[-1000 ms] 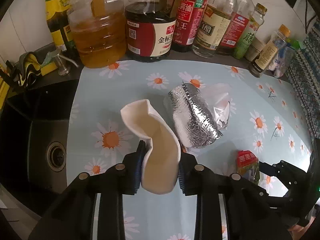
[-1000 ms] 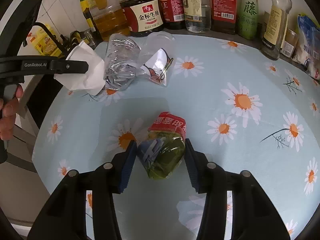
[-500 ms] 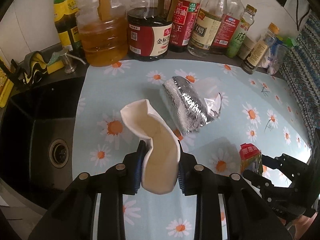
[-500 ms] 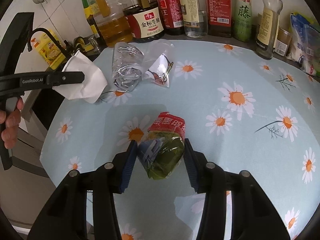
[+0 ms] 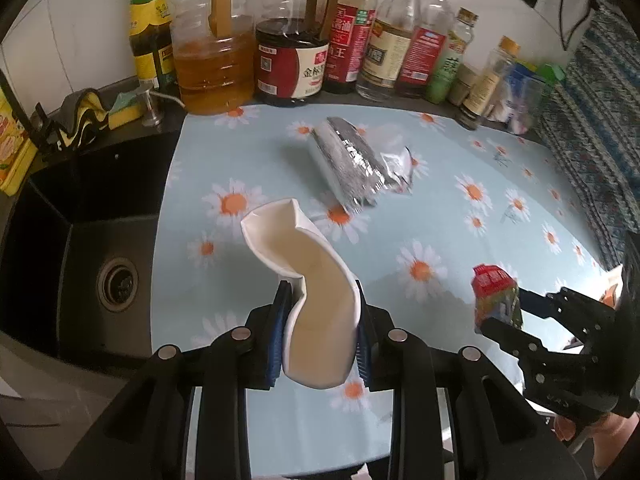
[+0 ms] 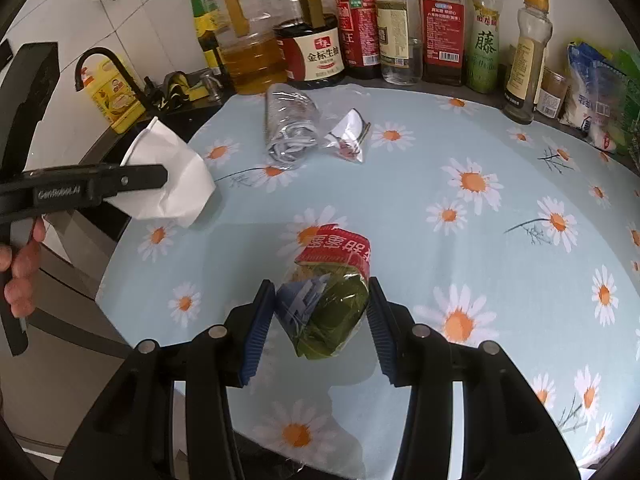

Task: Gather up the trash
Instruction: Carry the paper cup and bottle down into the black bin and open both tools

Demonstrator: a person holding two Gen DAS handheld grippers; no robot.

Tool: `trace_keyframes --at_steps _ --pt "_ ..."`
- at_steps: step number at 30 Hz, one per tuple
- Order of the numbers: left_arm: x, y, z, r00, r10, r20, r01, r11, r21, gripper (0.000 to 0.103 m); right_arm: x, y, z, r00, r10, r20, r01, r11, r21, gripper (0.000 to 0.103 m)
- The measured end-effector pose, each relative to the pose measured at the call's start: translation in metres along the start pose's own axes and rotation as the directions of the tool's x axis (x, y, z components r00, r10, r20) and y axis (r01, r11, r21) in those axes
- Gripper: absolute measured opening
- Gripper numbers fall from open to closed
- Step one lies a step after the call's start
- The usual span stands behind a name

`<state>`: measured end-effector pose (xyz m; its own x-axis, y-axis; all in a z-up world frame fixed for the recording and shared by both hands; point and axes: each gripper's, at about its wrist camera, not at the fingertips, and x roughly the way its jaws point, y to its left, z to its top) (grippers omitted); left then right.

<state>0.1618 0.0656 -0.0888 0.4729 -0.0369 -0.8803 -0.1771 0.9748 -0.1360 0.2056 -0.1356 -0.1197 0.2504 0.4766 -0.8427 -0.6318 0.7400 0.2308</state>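
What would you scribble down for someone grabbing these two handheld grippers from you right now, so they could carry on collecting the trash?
Left gripper: shut on the crushed white paper cup, lifted off the counter.
Right gripper: shut on the green snack packet with the red top, also lifted.
Still on the daisy tablecloth: the crumpled silver foil bag and the clear plastic wrapper touching it, near the row of bottles.
Done: two pieces picked up.
Left: drop both in a bin (none in view), then come back for the foil bag and wrapper.
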Motion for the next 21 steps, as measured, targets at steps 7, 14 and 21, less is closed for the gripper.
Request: trace_keyframes --at_steps 7,14,21 --pt "-0.021 -0.002 -0.036 1.000 -0.023 0.002 0.023 1.000 0.009 0.027 -0.017 0.024 -0.021 1.000 -0.006 0.011 0.006 1.000 -0.009 0.047" --pt "-0.041 -0.001 -0.075 0.999 -0.042 0.004 0.042 0.999 0.012 0.027 -0.032 0.051 -0.047 1.000 -0.006 0.014 0.006 1.000 -0.014 0.047" --pt "-0.052 0.001 -0.114 0.998 -0.062 -0.011 0.062 0.998 0.008 0.027 -0.044 0.078 -0.072 1.000 0.012 0.019 -0.012 1.000 -0.028 0.047"
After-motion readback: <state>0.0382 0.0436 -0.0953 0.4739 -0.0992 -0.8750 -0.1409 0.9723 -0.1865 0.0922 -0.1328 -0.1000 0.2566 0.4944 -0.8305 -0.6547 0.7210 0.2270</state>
